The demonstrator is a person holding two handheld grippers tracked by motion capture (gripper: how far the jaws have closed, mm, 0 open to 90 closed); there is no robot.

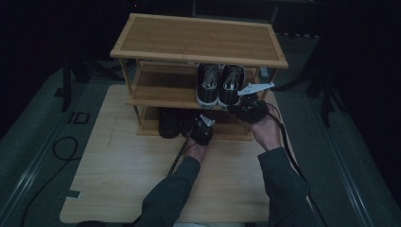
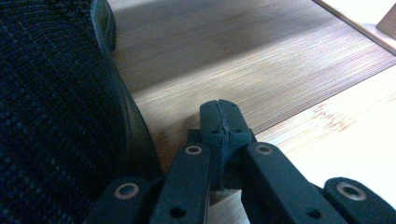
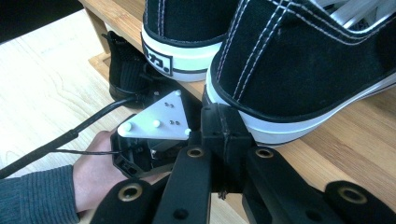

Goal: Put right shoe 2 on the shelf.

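Right gripper (image 3: 223,122), jaws closed and empty, meets the sneaker (image 3: 299,70) heel at the shelf (image 3: 355,154) edge; left gripper (image 2: 222,116), closed, beside the boot (image 2: 56,116).

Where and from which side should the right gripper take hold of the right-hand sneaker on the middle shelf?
Probably the sneaker is best gripped at its heel collar, from the open front of the rack. The heel faces outward at the shelf edge, right beside the shut right gripper, and the collar is thin enough to pinch.
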